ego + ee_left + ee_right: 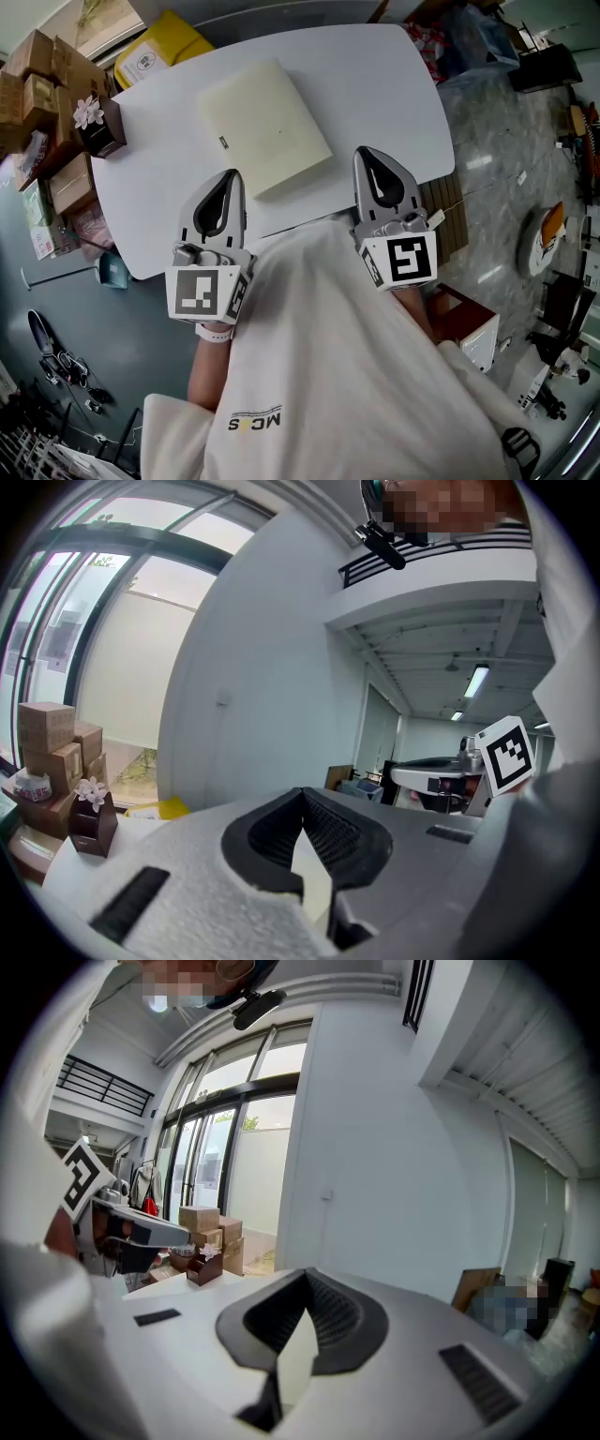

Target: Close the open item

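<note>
A flat cream box point(262, 127) lies on the white table point(394, 84), its lid down flat and a small dark tag on its near-left side. Both grippers are held close to the person's chest, at the table's near edge, short of the box and not touching it. My left gripper point(231, 175) is shut with nothing between its jaws; its tips meet in the left gripper view point(302, 794). My right gripper point(365, 153) is also shut and empty, its tips together in the right gripper view point(306, 1274). Both gripper views point up over the table and do not show the cream box.
A dark brown box with a white flower point(98, 122) stands at the table's left corner. Cardboard boxes point(47, 75) and a yellow box point(164, 47) are stacked beyond it. A wooden crate point(452, 217) sits by the table's right edge, a blue dustpan point(111, 270) on the floor at left.
</note>
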A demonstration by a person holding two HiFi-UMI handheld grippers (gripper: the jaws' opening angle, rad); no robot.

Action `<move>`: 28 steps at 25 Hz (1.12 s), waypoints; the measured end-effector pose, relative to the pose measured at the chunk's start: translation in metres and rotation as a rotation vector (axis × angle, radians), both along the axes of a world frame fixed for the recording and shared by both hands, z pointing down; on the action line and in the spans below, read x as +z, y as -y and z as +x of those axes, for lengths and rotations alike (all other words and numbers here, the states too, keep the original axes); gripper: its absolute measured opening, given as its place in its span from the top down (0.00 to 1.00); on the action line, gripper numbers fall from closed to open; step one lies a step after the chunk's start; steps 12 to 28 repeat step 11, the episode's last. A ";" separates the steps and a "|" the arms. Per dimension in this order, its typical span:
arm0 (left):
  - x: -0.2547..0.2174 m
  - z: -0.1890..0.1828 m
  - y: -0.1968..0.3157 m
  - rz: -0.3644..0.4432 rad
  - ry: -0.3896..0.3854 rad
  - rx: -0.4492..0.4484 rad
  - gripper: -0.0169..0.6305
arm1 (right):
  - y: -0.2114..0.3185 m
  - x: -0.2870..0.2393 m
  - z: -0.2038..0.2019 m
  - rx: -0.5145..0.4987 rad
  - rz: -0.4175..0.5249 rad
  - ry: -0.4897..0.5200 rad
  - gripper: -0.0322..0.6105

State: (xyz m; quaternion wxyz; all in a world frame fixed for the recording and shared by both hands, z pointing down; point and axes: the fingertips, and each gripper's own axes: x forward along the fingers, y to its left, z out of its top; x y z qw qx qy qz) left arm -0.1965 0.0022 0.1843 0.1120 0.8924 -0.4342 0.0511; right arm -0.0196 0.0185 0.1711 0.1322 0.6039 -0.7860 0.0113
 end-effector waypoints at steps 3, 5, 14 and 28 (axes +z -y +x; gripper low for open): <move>0.001 -0.002 0.000 -0.001 -0.002 -0.002 0.93 | 0.000 0.000 -0.001 0.001 -0.001 -0.001 0.93; 0.001 -0.002 0.000 -0.003 -0.003 -0.003 0.93 | 0.000 -0.001 -0.001 0.004 -0.001 -0.001 0.93; 0.002 -0.006 0.002 -0.004 -0.008 -0.010 0.93 | 0.002 0.000 -0.003 0.006 0.000 0.002 0.93; 0.002 -0.006 0.002 -0.004 -0.008 -0.010 0.93 | 0.002 0.000 -0.003 0.006 0.000 0.002 0.93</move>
